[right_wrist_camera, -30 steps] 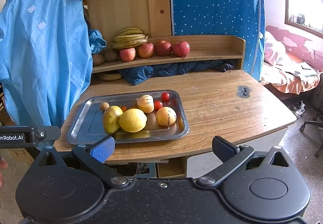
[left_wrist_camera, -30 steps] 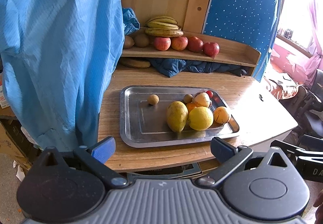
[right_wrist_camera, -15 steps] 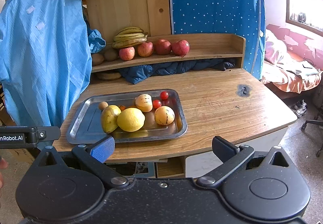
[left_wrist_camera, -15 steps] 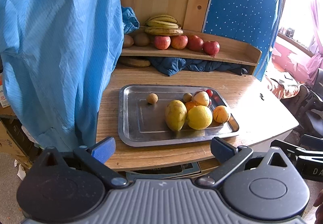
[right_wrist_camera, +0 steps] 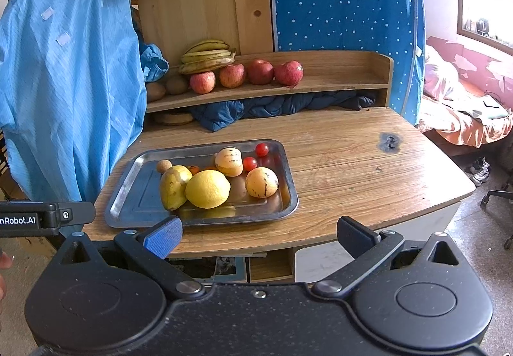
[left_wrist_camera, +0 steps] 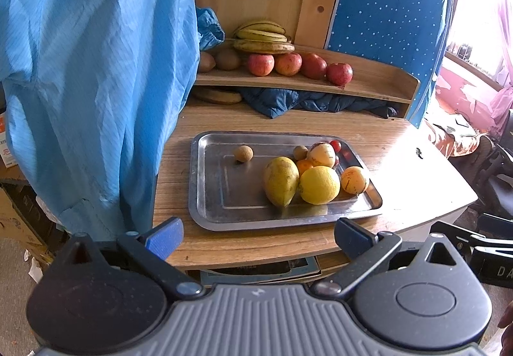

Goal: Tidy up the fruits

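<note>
A steel tray (left_wrist_camera: 208, 195) (right_wrist_camera: 128, 195) lies on the wooden desk and holds a yellow-green mango (left_wrist_camera: 280, 181) (right_wrist_camera: 173, 184), a lemon (left_wrist_camera: 319, 184) (right_wrist_camera: 207, 184), two striped pale melons (right_wrist_camera: 261, 182) (right_wrist_camera: 228, 161), cherry tomatoes (right_wrist_camera: 262, 149), a small orange fruit (left_wrist_camera: 304, 165) and a small brown round fruit (left_wrist_camera: 243, 153) (right_wrist_camera: 163, 165). My left gripper (left_wrist_camera: 256, 234) hangs open before the desk's front edge, short of the tray. My right gripper (right_wrist_camera: 258, 234) is open too, empty, in front of the desk.
A raised shelf (right_wrist_camera: 336, 83) at the back carries bananas (right_wrist_camera: 206, 56), several red apples (right_wrist_camera: 261, 71) and brown kiwis (right_wrist_camera: 176, 85). Blue cloth (right_wrist_camera: 272, 106) is stuffed under it. A light blue garment (left_wrist_camera: 89, 83) hangs at the left. Bare desk (right_wrist_camera: 368, 163) lies right of the tray.
Both grippers have drifted slightly, the views shifting a little; both stay open and empty. The fruit has not moved.
</note>
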`<state>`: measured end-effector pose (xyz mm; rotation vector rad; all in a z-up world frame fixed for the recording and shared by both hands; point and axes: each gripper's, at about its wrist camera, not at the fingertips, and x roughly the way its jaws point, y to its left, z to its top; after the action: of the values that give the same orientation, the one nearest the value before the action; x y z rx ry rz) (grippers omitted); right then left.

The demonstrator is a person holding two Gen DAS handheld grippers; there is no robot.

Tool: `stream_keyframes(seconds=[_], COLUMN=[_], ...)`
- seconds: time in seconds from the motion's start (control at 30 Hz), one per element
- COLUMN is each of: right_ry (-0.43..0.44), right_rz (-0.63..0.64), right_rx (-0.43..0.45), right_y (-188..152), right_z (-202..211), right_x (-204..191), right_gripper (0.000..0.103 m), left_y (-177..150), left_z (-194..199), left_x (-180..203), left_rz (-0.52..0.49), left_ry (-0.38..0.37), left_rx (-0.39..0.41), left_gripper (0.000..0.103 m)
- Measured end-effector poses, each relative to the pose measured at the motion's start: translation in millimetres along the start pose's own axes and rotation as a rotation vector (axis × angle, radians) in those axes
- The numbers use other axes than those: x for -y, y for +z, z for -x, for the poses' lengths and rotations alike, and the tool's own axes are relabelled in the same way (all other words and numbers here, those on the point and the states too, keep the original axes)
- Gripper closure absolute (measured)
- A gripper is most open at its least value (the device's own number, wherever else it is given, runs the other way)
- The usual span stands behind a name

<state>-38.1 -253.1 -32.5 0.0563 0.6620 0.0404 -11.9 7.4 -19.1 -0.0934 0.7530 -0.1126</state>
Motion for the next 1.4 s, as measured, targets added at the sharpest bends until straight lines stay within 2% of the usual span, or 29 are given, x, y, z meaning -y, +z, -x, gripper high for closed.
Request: stream_keyframes(seconds=[0.7,0.97,1.4], right_ry=[0.004,0.004,-0.003], right_rz=[0.006,0.007,0.003], right_rx=[-0.011,-0.011,-0.005], right_y=[2.0,2.3,2.4], right_z=[-9.0,-9.0,-7.4], right_x=[-1.2,-3.0,-3.6], right_gripper=[0.001,0.001,0.001], left_y=[1.3,1.1,2.1], left_z=[-4.2,-7.6,-6.2], left_x=[-3.7,-6.2,-5.6], left_rz=[0.006,0.017,0.007], left_ry=[0.0,0.009,-0.026], left_rx=[-0.006,-0.031,-0.031], left_gripper=[0.001,0.001,0.001])
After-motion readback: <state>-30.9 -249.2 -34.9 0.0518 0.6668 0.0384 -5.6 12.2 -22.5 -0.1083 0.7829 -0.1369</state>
